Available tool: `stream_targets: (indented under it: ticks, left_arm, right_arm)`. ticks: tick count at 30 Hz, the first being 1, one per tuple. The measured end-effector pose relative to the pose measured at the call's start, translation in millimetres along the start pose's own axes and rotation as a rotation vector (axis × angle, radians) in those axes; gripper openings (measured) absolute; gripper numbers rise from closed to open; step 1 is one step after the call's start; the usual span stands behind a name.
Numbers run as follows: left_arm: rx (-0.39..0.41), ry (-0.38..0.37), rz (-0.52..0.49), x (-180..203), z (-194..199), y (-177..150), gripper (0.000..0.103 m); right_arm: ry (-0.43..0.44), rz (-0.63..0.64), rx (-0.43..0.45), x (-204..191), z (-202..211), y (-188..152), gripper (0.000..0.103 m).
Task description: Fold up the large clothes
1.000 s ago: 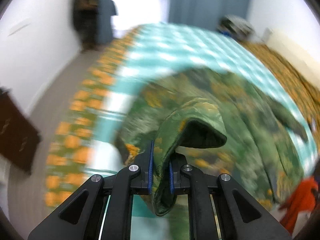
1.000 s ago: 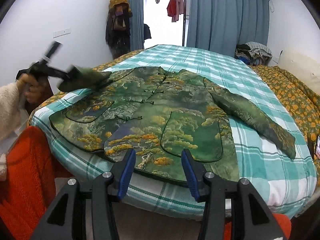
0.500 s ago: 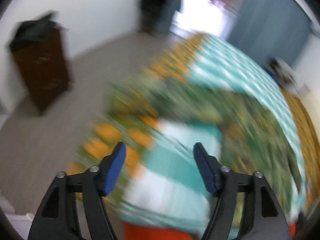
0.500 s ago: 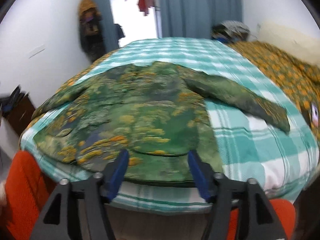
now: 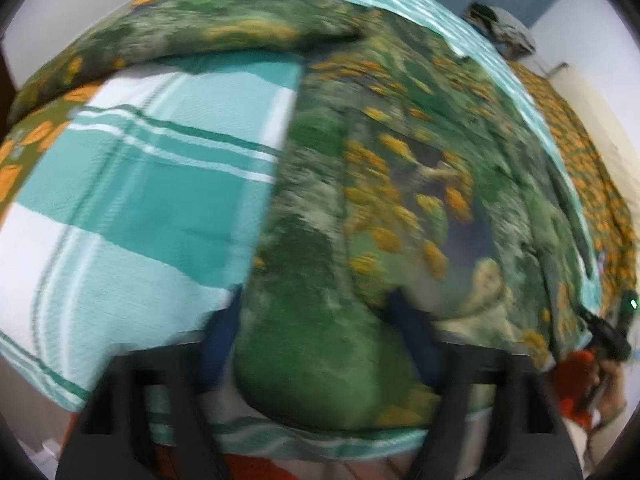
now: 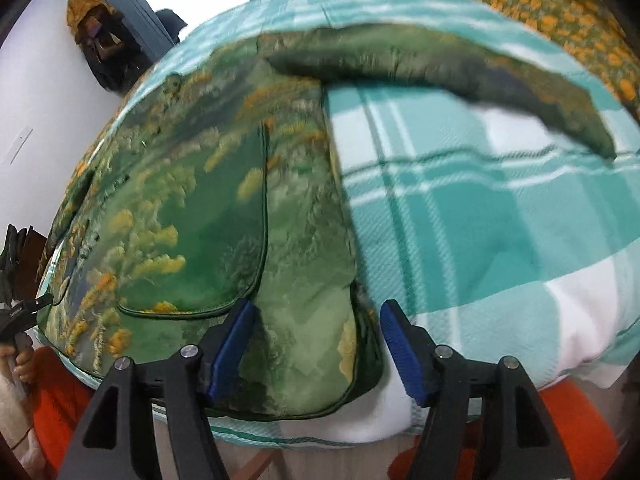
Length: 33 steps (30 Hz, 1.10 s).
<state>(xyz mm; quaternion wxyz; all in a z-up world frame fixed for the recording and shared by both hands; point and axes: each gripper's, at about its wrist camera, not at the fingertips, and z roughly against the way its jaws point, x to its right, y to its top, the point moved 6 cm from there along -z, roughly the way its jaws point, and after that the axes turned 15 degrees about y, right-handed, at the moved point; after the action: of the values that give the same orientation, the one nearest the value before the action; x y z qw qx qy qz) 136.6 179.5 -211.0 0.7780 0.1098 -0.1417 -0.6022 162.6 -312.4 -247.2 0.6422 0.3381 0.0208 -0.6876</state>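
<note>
Jacket (image 6: 224, 208) hem corners sit low in both frames: left gripper (image 5: 316, 344) jaws, just narrowing, straddle one; right gripper (image 6: 316, 340) jaws spread astride the other on the bed (image 6: 460, 200).

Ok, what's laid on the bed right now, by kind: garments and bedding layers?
Green patterned jacket: 1
Teal plaid blanket: 1
Orange-flowered quilt: 1
Total: 3
</note>
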Motion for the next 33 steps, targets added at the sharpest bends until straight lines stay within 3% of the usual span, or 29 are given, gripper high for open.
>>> stream_targets:
  ticks: [1,3,6,12,14,17,21,23,25,28,33]
  left_arm:
    - [0.001,0.009,-0.012,1.9,-1.0,-0.3,0.029]
    - [0.016,0.036,-0.044,5.4,-0.8,-3.2,0.017]
    - [0.025,0.030,-0.045,6.4,3.9,-6.4,0.013]
    - [0.031,0.023,-0.079,3.2,18.0,-17.6,0.013]
    - [0.023,0.039,-0.097,-0.3,16.7,-22.7,0.013]
    - [0.015,0.055,-0.094,-3.8,14.9,-19.7,0.022]
    - [0.080,0.126,-0.099,-1.7,30.0,-9.7,0.060]
    - [0.129,0.138,-0.099,0.4,43.6,-7.1,0.069]
    - [0.175,0.136,-0.090,3.7,58.8,-4.4,0.078]
    - [0.267,0.140,-0.055,10.6,81.9,3.2,0.088]
    - [0.358,0.040,0.033,34.5,106.9,17.7,0.091]
  right_arm:
    - [0.011,0.002,0.006,-2.1,0.8,-0.8,0.065]
    - [0.030,0.019,0.001,-6.2,0.6,-3.0,0.039]
    - [0.006,0.069,0.007,-13.8,5.9,-4.8,0.016]
    - [-0.022,0.133,0.034,-31.9,29.8,-8.1,0.013]
    - [-0.021,0.128,0.037,-34.0,34.7,-13.0,0.014]
    - [-0.065,0.157,0.025,-34.0,30.3,-23.1,0.014]
    - [-0.106,0.122,0.059,-33.3,27.9,-12.8,0.033]
    - [-0.102,0.122,0.101,-36.7,36.6,-6.7,0.050]
    - [-0.137,0.163,0.138,-43.0,48.0,-3.7,0.053]
    - [-0.170,0.220,0.181,-57.1,62.2,-4.8,0.055]
    - [-0.135,0.253,0.230,-76.1,71.4,-4.1,0.065]
